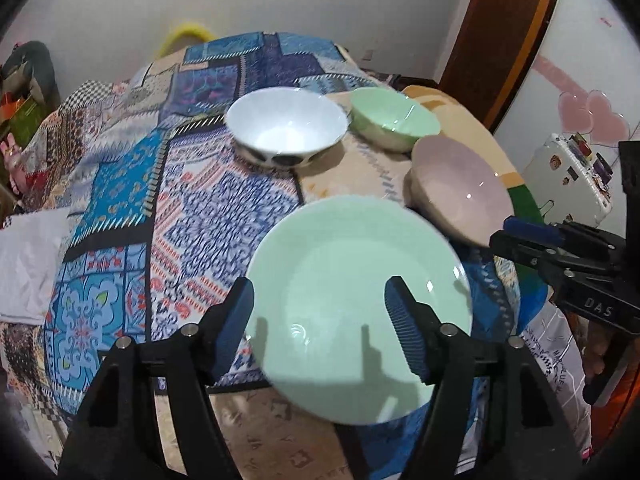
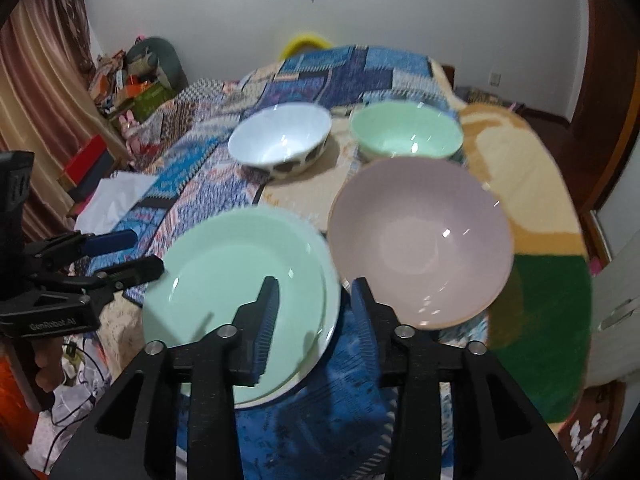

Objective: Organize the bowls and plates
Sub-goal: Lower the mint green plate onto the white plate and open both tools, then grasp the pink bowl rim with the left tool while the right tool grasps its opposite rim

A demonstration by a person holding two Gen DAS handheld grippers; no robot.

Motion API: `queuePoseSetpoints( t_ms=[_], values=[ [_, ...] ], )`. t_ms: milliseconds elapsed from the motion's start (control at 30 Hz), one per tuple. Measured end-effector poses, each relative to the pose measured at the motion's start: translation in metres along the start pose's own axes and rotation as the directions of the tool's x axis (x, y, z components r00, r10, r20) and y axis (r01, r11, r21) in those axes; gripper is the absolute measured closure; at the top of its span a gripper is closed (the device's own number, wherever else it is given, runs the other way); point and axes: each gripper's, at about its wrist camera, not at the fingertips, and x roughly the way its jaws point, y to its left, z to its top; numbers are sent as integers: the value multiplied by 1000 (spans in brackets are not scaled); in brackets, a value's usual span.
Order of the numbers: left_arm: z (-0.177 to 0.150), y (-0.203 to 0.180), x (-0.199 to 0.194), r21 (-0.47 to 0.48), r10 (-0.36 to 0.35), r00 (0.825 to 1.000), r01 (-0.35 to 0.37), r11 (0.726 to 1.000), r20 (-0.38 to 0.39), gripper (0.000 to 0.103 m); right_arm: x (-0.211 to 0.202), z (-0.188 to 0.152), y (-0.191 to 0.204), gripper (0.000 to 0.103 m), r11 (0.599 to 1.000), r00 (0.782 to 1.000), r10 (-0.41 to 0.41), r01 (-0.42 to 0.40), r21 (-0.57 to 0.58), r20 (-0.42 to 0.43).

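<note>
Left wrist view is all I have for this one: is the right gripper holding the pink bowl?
Observer: No. The right wrist view shows the right gripper open and gripping nothing. The pink bowl sits just beyond its right finger.
Operator: Is the green plate lying alone?
Observer: It seems not. A second rim shows under the green plate along its right edge, so it is probably stacked on another plate.

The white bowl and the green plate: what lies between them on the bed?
Nothing but the patterned blanket. In the left wrist view the stretch from the white bowl to the green plate holds no other dish.
</note>
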Motion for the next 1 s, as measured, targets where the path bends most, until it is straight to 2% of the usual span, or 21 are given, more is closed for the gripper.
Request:
queuePoseSetpoints(
  t_ms=[67, 167, 233, 333, 633, 867, 1000],
  values=[
    [7, -7, 1, 6, -11, 1000, 11, 1000, 10, 31, -7, 4, -6, 58, 1000, 999, -11, 11, 9, 30],
    [18, -16, 5, 6, -36, 999, 36, 999, 23, 22, -13, 9, -20, 57, 999, 998, -33, 31, 30, 60],
    [24, -22, 7, 9, -46, 998, 46, 999, 32, 21, -15, 11, -28, 56, 998, 997, -46, 43, 45, 68],
    [34, -32, 15, 23, -55, 998, 54, 998, 35, 20, -14, 12, -42, 51, 994, 993, -83, 78, 72, 78],
    [56, -53, 55, 25, -86, 996, 86, 996, -2, 20, -4, 10, -81, 50, 980, 988, -147, 138, 140, 56],
    [69, -66, 89, 39, -98, 995, 99, 994, -23, 20, 11, 2, -104, 50, 972, 987, -159, 151, 183, 30],
    [73, -71, 108, 37, -104, 994, 105, 994, -43, 29, 21, -1, -115, 50, 966, 988, -156, 148, 211, 18]
  ],
)
